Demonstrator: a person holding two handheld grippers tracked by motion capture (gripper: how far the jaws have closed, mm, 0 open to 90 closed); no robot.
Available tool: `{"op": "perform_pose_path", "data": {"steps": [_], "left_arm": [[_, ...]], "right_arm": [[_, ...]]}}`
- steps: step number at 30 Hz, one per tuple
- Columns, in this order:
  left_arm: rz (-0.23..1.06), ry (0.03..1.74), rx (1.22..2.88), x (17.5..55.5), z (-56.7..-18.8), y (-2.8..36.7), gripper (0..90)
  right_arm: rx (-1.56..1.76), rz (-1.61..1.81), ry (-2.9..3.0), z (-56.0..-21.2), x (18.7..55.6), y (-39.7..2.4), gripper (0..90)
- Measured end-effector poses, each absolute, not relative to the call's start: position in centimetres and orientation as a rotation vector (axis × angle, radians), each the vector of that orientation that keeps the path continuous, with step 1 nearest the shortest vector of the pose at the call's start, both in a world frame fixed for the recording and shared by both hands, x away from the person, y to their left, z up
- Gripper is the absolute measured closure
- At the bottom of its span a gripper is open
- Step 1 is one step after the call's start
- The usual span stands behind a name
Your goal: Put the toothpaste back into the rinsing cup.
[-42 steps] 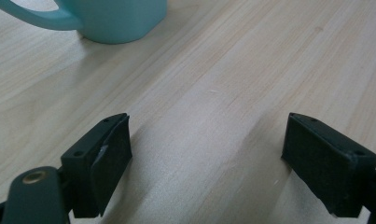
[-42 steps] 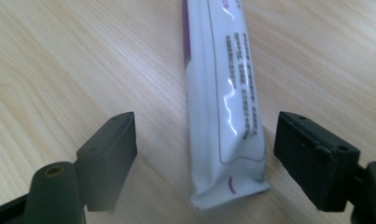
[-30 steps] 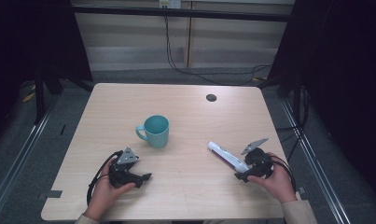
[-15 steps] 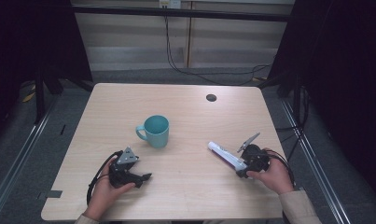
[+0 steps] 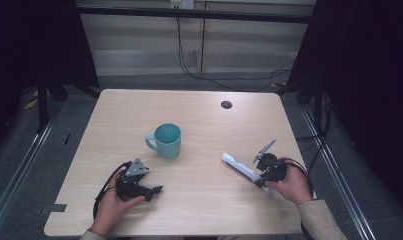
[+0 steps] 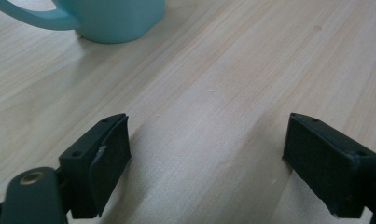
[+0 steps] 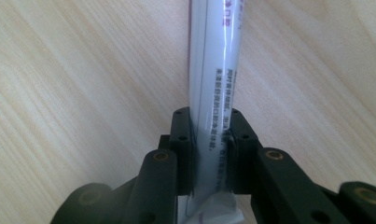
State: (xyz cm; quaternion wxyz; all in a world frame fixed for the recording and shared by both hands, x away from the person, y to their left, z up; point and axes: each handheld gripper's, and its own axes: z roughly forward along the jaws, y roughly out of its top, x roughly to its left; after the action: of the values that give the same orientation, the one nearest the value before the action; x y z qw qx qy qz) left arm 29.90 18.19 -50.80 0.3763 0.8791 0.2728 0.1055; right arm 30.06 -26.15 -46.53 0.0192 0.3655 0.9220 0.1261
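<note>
1. At the left edge of the table (image 5: 114, 115): left gripper (image 5: 156, 189) resting low near the front, cradled in the left hand (image 5: 111, 210), jaws spread wide with nothing between them. In the left gripper view, only bare wood between the two black pads (image 6: 108, 158). Same spot as a second ago; idle for now.

2. Toward the middle: teal mug (image 5: 166, 140) standing upright, handle turned to the left, well apart from both grippers. Seen again at the top of the left gripper view (image 6: 115, 18), ahead of the open jaws. Untouched, unmoved.

3. Further right: white tube (image 5: 241, 168) lying flat on the wood, aslant, far end pointing up-left toward the mug, near end at the right gripper.

4. At the right: right gripper (image 5: 260, 181) in the right hand (image 5: 289, 187), jaws just closed in from wide open and now clamped on the tube's crimped near end. In the right gripper view, pads (image 7: 183, 144) pressing both sides of the tube (image 7: 216, 70), the printed body running straight ahead along the table.

5. Meaning: grasp apparently made, tube still down on the table, lift not yet begun. Likely next, raising it by the tail; grip so near the end could let the long body droop or swing.
</note>
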Motion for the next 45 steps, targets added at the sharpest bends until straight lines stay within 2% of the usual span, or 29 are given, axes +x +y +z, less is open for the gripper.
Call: {"op": "perform_pose_path", "data": {"steps": [3, 11, 19, 27, 34, 45], "left_arm": [[0.260, 0.694, 2.263, 29.9, -50.7, 18.0, 11.4], [0.213, 0.671, 2.303, 29.7, -49.8, 17.2, 13.1], [0.161, 0.582, 2.323, 30.1, -47.1, 14.9, 12.8], [0.114, 0.511, 2.361, 31.3, -44.7, 12.4, 12.4], [0.150, 0.402, 2.428, 32.2, -42.2, 10.0, 15.4], [0.166, 0.281, 2.505, 32.8, -41.1, 6.5, 17.8]], "right_arm": [[1.116, 0.393, 2.873, -46.4, 29.9, -26.1, 76.2], [1.085, 0.404, 2.875, -45.4, 29.6, -26.0, 76.4], [0.982, 0.402, 2.899, -43.2, 29.5, -25.3, 76.5], [0.892, 0.399, 2.932, -42.4, 29.6, -24.0, 76.4], [0.812, 0.372, 2.945, -41.9, 29.5, -22.6, 76.4], [0.744, 0.368, 2.974, -41.7, 29.3, -21.4, 76.4]]}}
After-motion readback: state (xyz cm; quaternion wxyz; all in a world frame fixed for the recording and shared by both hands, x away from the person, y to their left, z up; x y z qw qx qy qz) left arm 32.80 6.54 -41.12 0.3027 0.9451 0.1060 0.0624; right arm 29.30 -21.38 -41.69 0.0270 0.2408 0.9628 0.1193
